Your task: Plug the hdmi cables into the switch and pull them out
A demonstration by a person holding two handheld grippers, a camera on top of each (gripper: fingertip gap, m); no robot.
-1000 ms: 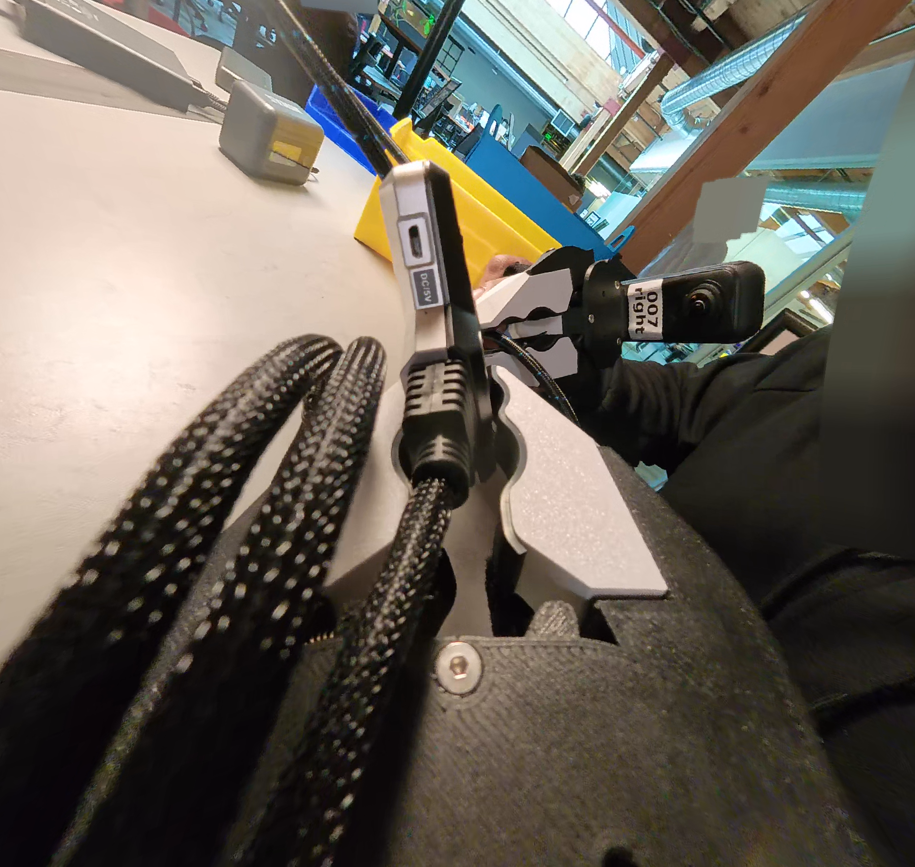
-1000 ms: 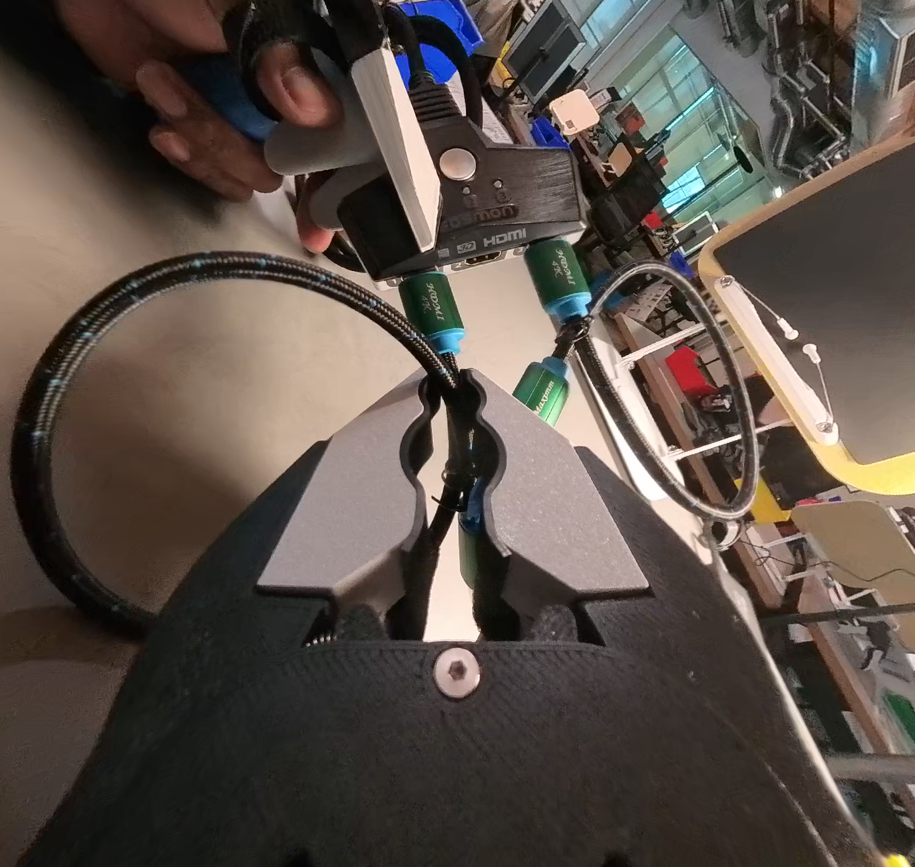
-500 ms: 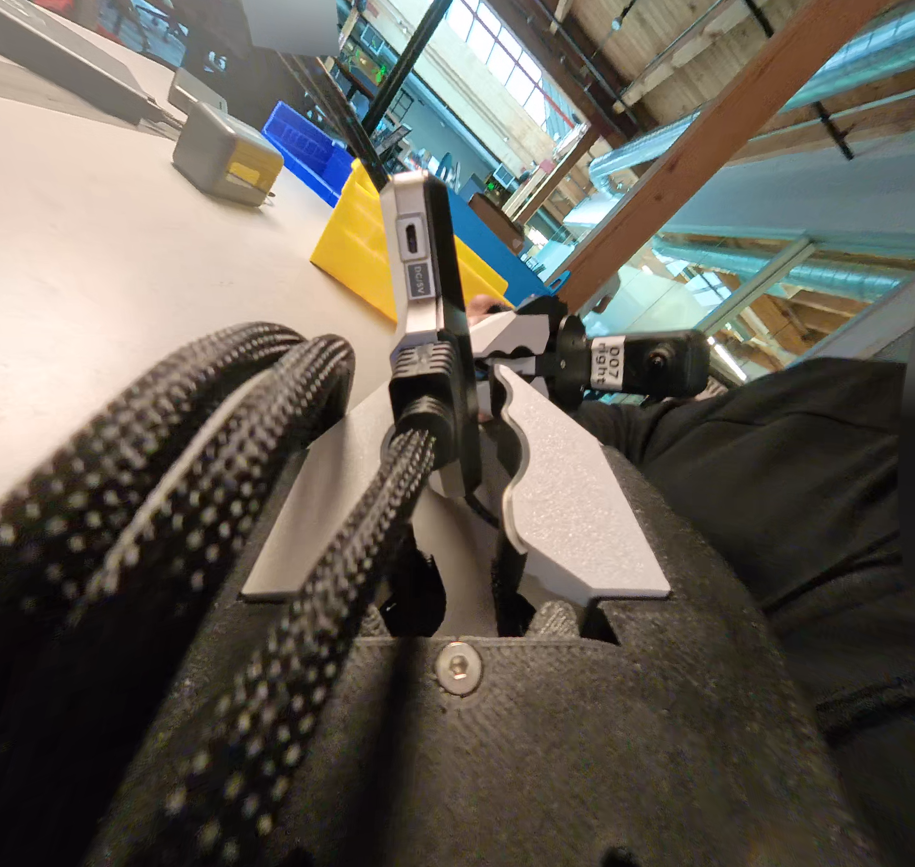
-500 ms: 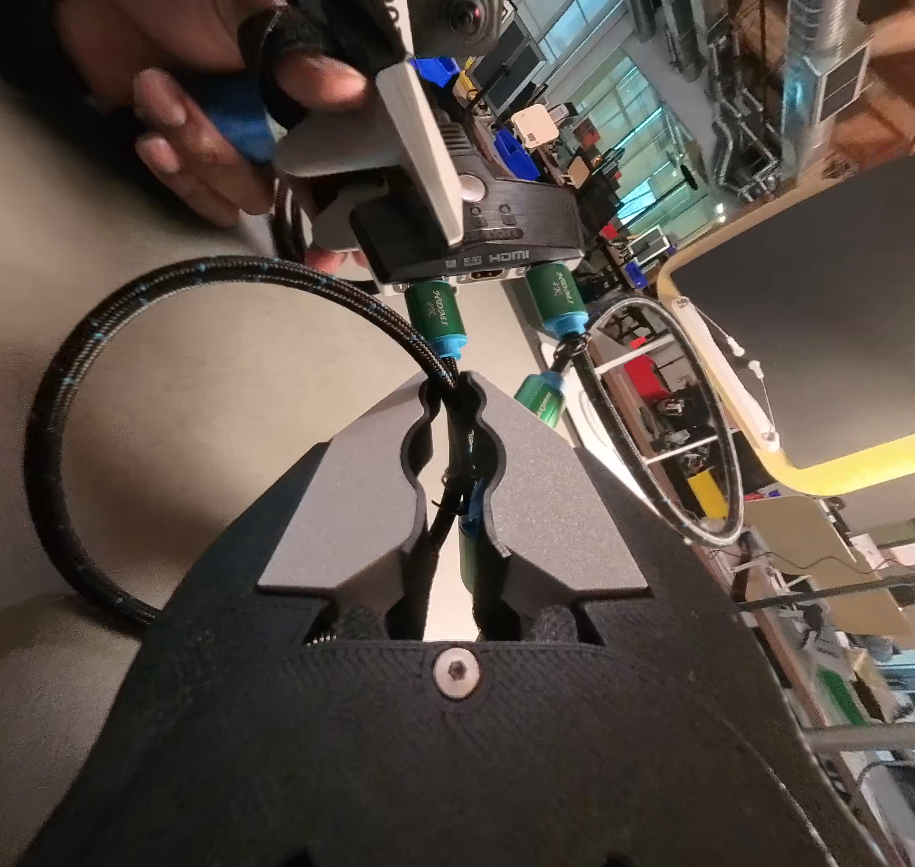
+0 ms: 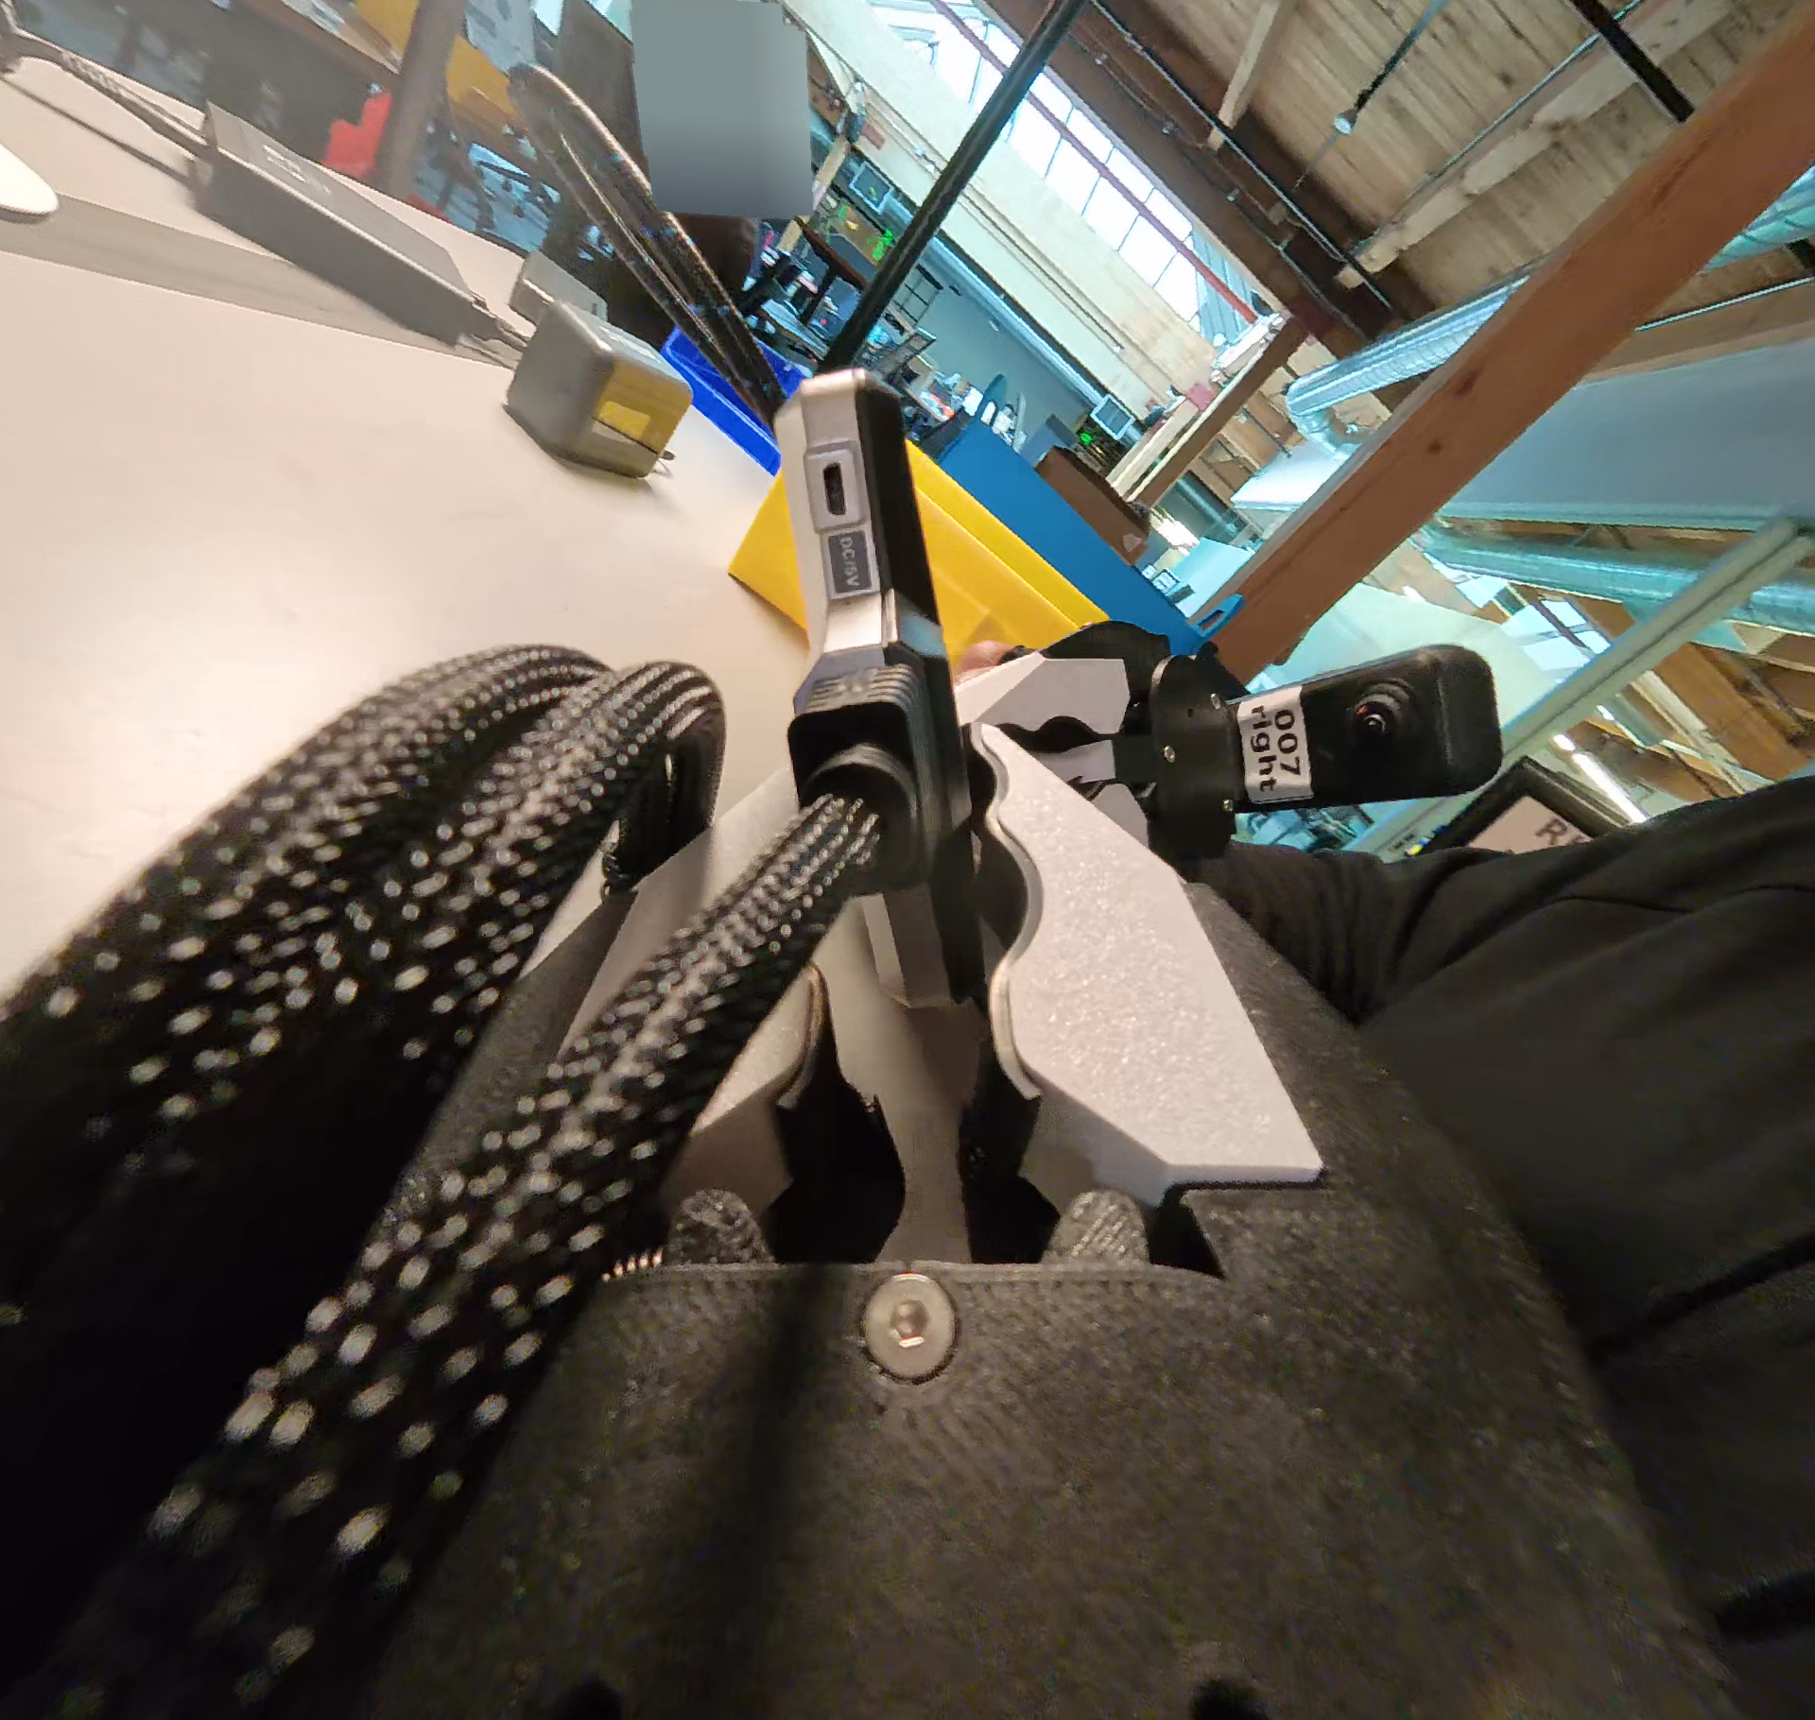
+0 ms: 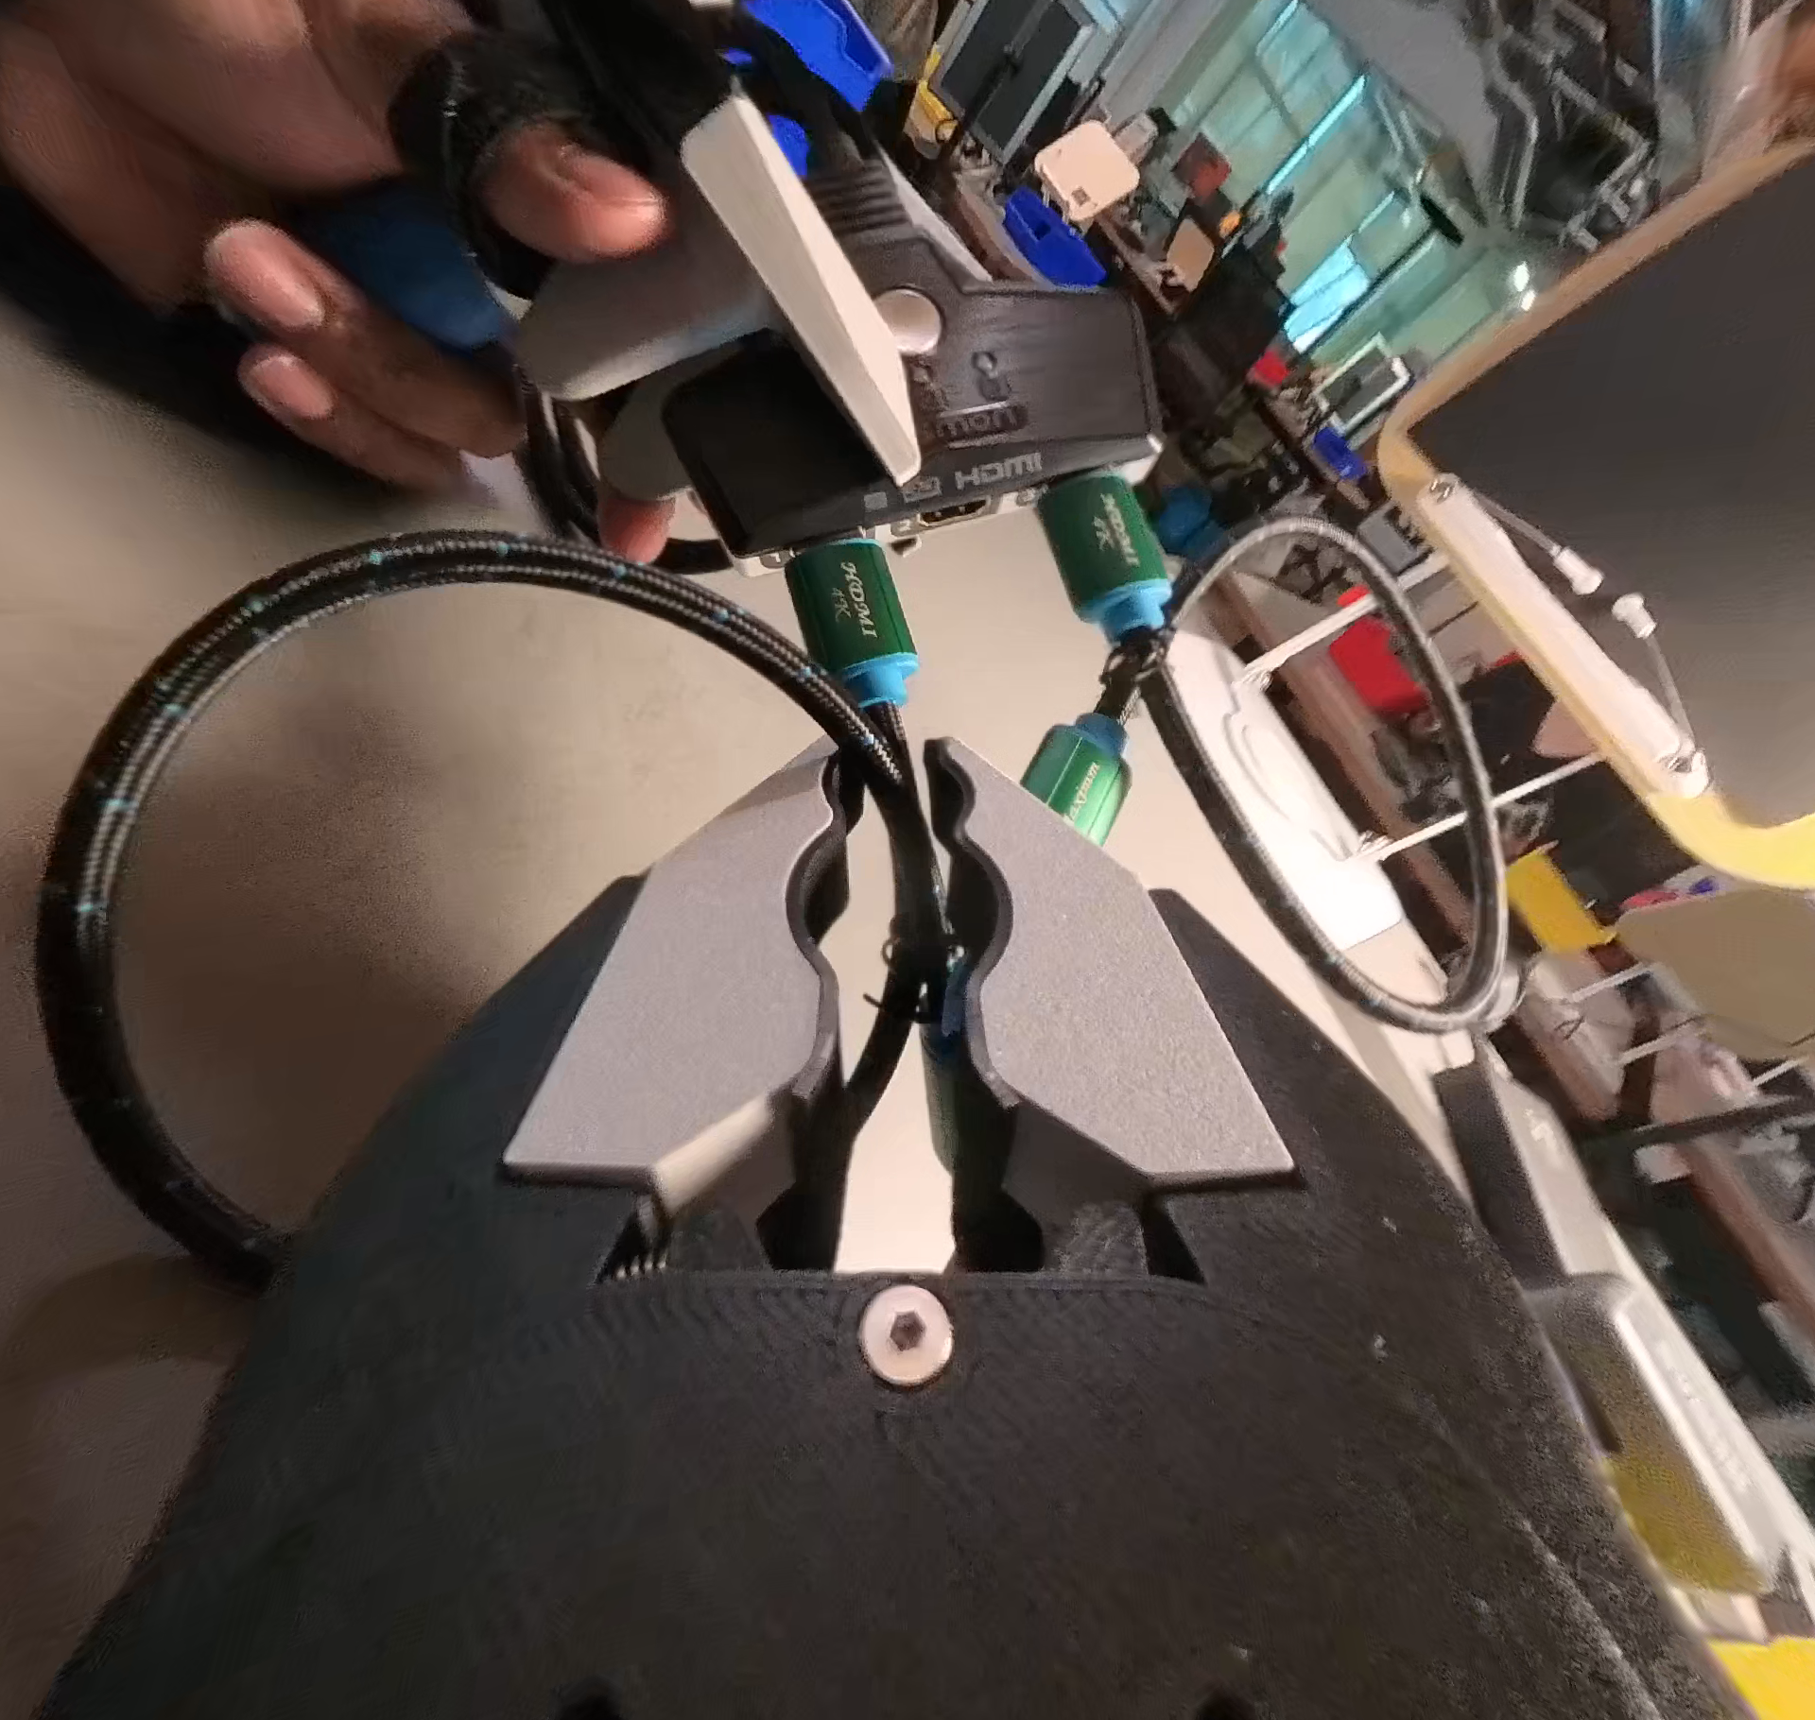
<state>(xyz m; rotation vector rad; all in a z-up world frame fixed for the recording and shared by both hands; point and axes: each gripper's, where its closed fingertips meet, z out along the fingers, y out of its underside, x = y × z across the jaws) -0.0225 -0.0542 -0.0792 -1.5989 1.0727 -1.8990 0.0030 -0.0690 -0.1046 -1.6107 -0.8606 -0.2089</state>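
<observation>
My left gripper (image 5: 884, 789) is shut on the black and silver HDMI switch (image 5: 854, 534) and holds it on edge above the table. A thick black braided cable (image 5: 609, 1035) is plugged into the switch's near end. In the right wrist view the switch (image 6: 1031, 367) has two green HDMI plugs in it, one on the left (image 6: 854, 612) and one on the right (image 6: 1105, 544), with the middle port empty. My right gripper (image 6: 884, 755) is shut on the left plug's thin braided cable (image 6: 412, 563), just below that plug. A loose green plug (image 6: 1075, 784) hangs beside it.
A grey charger block (image 5: 589, 396), a black power adapter (image 5: 324, 210), a yellow bin (image 5: 982, 573) and a blue bin (image 5: 717, 377) sit on the pale table (image 5: 246, 593). A hand (image 6: 393, 230) grips the left tool. A yellow-edged dark board (image 6: 1621, 495) stands to the right. There is about 5 cm between the tips of the two grippers. My right tips are roughly 30 cm from the grey charger block (image 5: 589, 396).
Both grippers have tilted and shifted a little, and the switch sits closer to my right gripper. Both plugs stay in the switch. Both grips are the same.
</observation>
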